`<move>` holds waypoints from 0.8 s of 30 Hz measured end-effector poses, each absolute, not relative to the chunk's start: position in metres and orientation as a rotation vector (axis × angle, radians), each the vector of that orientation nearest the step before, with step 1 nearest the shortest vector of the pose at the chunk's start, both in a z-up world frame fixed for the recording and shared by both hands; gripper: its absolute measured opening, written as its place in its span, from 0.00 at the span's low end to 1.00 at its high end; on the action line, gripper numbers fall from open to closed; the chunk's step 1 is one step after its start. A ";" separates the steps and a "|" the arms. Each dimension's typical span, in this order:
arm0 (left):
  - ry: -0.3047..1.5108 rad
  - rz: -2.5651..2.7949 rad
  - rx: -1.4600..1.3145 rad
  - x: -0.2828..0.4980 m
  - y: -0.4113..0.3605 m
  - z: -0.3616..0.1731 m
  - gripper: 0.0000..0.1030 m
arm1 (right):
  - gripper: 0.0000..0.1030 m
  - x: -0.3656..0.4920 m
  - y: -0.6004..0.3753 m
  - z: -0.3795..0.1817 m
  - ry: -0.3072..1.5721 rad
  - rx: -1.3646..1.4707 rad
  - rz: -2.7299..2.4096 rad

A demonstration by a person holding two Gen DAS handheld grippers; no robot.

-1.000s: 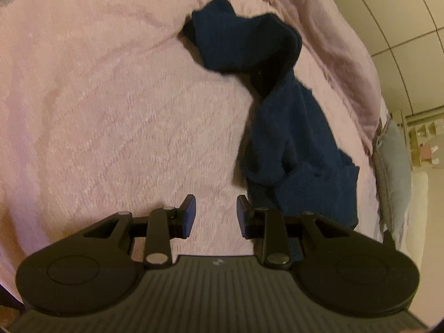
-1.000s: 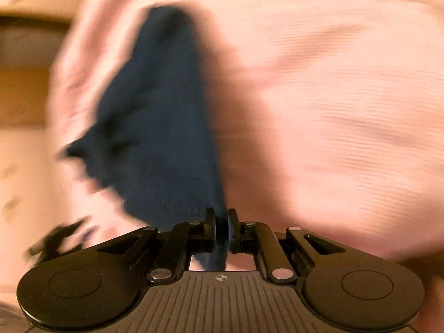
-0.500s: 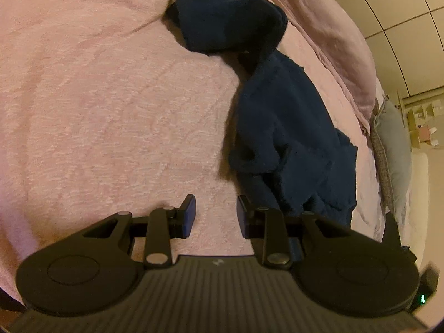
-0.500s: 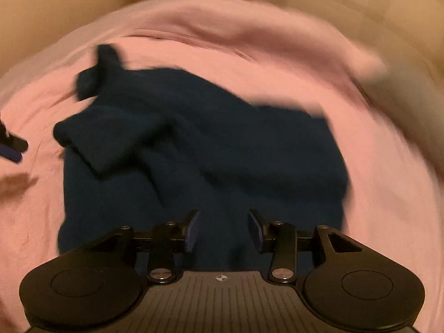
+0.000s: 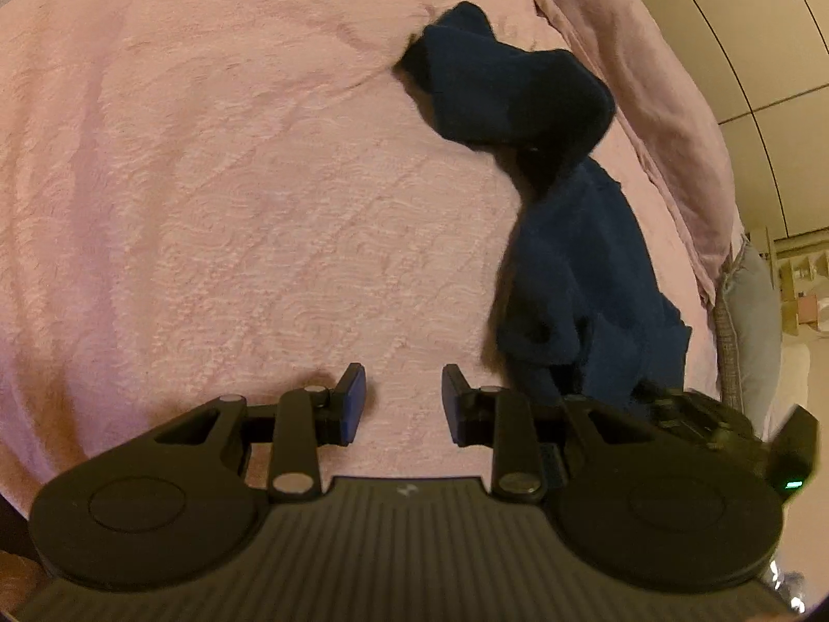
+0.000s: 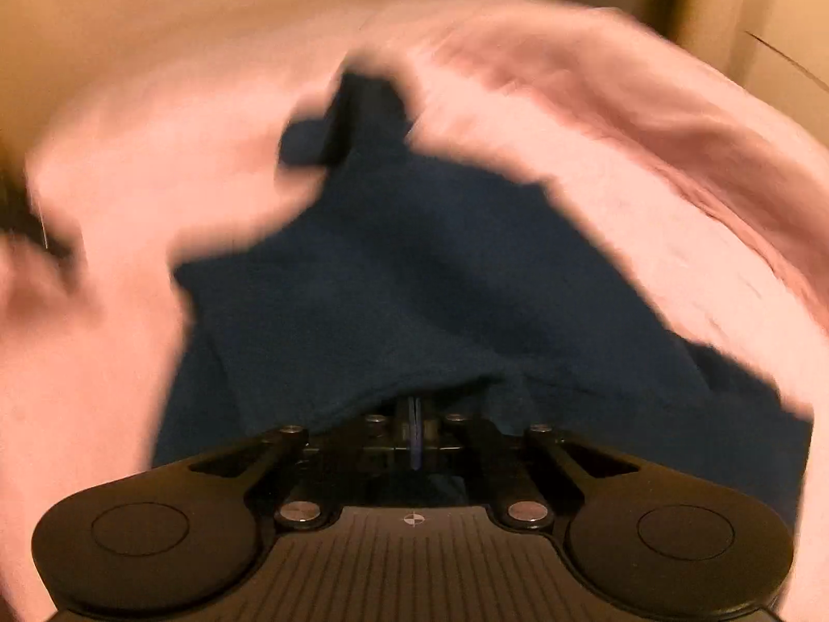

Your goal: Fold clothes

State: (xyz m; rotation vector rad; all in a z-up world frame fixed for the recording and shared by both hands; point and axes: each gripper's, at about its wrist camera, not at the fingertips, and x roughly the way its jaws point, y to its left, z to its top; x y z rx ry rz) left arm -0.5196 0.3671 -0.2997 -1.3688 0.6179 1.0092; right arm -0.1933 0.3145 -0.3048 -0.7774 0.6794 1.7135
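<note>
Dark blue garment (image 5: 580, 259), soft, limp knit likely to sag, lies crumpled on the pink bedspread (image 5: 207, 181); right gripper (image 6: 414, 430) is clamped on its near edge, left gripper (image 5: 403, 404) narrowly parted, empty; best held by edges.

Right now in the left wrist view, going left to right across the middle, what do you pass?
Pink blanket → dark blue garment → bunched pink cover → grey pillow → pale wall.
</note>
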 end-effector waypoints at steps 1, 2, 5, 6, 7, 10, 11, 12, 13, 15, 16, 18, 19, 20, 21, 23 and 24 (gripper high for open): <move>0.620 1.003 -1.361 -0.516 0.368 -0.299 0.25 | 0.00 -0.178 0.309 -0.292 0.709 -0.659 1.681; 0.623 0.997 -1.353 -0.512 0.368 -0.298 0.25 | 0.00 -0.158 0.301 -0.280 0.709 -0.587 1.628; 0.645 0.983 -1.338 -0.501 0.368 -0.298 0.25 | 0.02 -0.117 0.282 -0.251 0.652 -0.528 1.527; 0.652 0.978 -1.336 -0.497 0.367 -0.299 0.25 | 0.07 -0.116 0.281 -0.252 0.637 -0.589 1.524; 0.658 0.972 -1.336 -0.494 0.365 -0.300 0.25 | 0.33 -0.116 0.280 -0.253 0.621 -0.650 1.521; 0.670 0.957 -1.340 -0.484 0.362 -0.303 0.25 | 0.67 -0.128 0.273 -0.266 0.547 -0.774 1.568; 0.672 0.952 -1.340 -0.482 0.361 -0.303 0.25 | 0.67 -0.133 0.273 -0.276 0.553 -0.791 1.584; 0.674 0.949 -1.340 -0.480 0.361 -0.303 0.25 | 0.67 -0.138 0.274 -0.285 0.561 -0.809 1.600; 0.675 0.950 -1.337 -0.480 0.361 -0.303 0.25 | 0.67 -0.144 0.280 -0.297 0.563 -0.829 1.606; 0.675 0.963 -1.331 -0.483 0.362 -0.302 0.25 | 0.67 -0.160 0.297 -0.322 0.565 -0.873 1.622; 0.674 0.971 -1.330 -0.485 0.362 -0.301 0.25 | 0.67 -0.166 0.301 -0.330 0.562 -0.889 1.636; 0.669 0.993 -1.334 -0.491 0.362 -0.300 0.25 | 0.67 -0.180 0.319 -0.348 0.534 -0.934 1.665; 0.666 1.005 -1.336 -0.494 0.362 -0.299 0.25 | 0.65 -0.186 0.324 -0.353 0.519 -0.952 1.684; 0.664 1.016 -1.337 -0.497 0.363 -0.299 0.25 | 0.33 -0.189 0.328 -0.354 0.534 -0.959 1.721; 0.662 1.026 -1.340 -0.500 0.363 -0.298 0.25 | 0.06 -0.192 0.331 -0.354 0.550 -0.965 1.759; 0.656 1.037 -1.344 -0.502 0.362 -0.296 0.25 | 0.07 -0.182 0.334 -0.347 0.664 -0.883 1.748; 0.652 1.039 -1.344 -0.502 0.363 -0.294 0.25 | 0.07 -0.170 0.328 -0.335 0.692 -0.797 1.736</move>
